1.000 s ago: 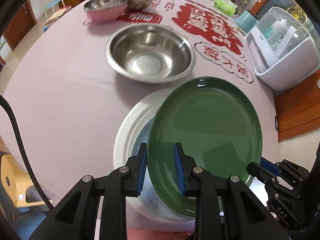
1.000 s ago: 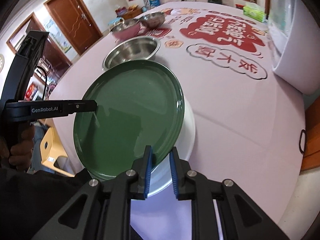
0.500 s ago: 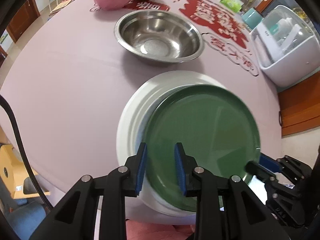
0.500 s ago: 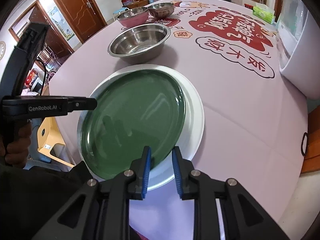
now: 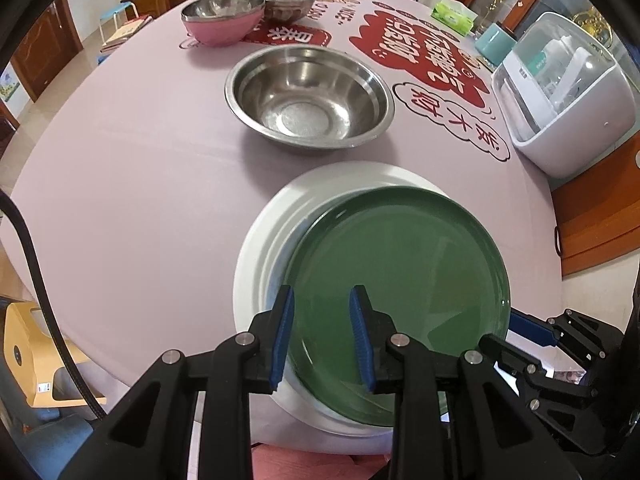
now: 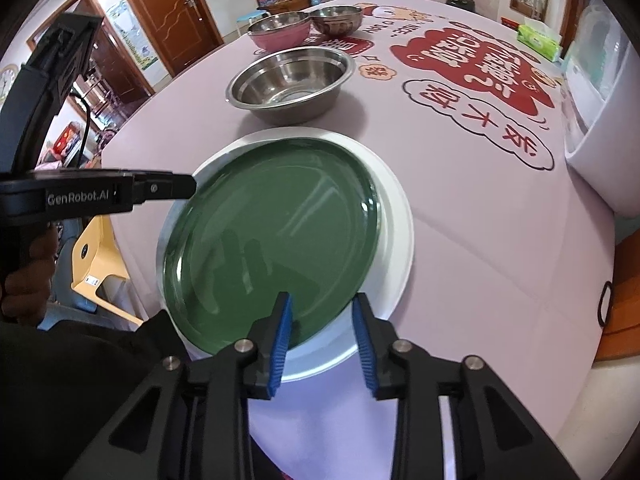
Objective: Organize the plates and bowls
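Observation:
A green plate (image 5: 400, 280) (image 6: 272, 232) lies flat inside a larger white plate (image 5: 272, 232) (image 6: 396, 232) near the table's front edge. My left gripper (image 5: 322, 336) hovers over the green plate's left rim, with its jaws a little apart and not pressing on it. In the right wrist view the left gripper (image 6: 188, 186) reaches in from the left to that rim. My right gripper (image 6: 322, 340) straddles the near rim. Its jaws are opening and its pads stand off the plate. In the left wrist view the right gripper (image 5: 508, 334) shows at the lower right.
A large steel bowl (image 5: 310, 96) (image 6: 290, 80) stands just beyond the plates. Farther back sit a pink bowl (image 5: 222, 18) and a small steel bowl (image 5: 288, 2). A white appliance (image 5: 560, 92) stands at the right. A yellow stool (image 5: 28, 344) stands below the table edge.
The green plate went from tilted, held up by both grippers, down to flat on the white plate. The right jaws have widened off its rim.

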The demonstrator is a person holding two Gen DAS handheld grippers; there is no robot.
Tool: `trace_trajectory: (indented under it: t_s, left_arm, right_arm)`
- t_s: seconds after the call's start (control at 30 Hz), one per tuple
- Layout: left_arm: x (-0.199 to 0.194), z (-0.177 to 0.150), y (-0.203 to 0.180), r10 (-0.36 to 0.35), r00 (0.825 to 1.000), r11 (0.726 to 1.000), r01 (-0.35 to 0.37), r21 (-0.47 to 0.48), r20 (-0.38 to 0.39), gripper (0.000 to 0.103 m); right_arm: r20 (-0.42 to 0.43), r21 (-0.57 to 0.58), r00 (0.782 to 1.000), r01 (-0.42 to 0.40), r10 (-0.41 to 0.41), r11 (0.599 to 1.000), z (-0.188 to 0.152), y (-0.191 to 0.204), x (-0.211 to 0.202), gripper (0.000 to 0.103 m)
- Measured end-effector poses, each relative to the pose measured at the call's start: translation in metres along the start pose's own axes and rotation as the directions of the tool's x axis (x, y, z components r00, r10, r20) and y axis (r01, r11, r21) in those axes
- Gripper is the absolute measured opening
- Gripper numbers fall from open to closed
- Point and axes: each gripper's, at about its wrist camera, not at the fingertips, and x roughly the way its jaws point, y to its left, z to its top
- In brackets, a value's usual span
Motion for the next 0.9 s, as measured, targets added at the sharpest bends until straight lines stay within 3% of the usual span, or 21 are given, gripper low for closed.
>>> trace_trajectory:
  t_s: [0.23, 0.4, 0.67, 0.9]
  left_arm:
    - [-0.016, 0.004, 0.008, 0.053, 0.998, 0.998, -0.053, -0.019, 0.041, 0.032]
    - [-0.022, 0.009, 0.012, 0.070, 0.995, 0.997, -0.068, -0.034, 0.065, 0.040]
    - [-0.028, 0.014, 0.018, 0.067, 0.992, 0.998, -0.066, -0.019, 0.105, 0.052]
    - [-0.030, 0.021, 0.038, 0.044, 0.993, 0.999, -0.044, -0.005, 0.111, 0.058]
  right_arm:
    - [0.002, -0.019, 1.000, -0.020, 0.020, 1.000, 0.000, 0.001, -0.001, 0.039]
    - [0.011, -0.027, 1.000, -0.010, 0.010, 1.000, -0.001, 0.002, -0.004, 0.040]
    - [0.072, 0.024, 0.997, 0.041, -0.042, 0.999, 0.005, 0.003, -0.012, 0.052]
    - [0.098, 0.062, 0.992, 0.069, -0.075, 0.996, 0.016, 0.018, -0.009, 0.054]
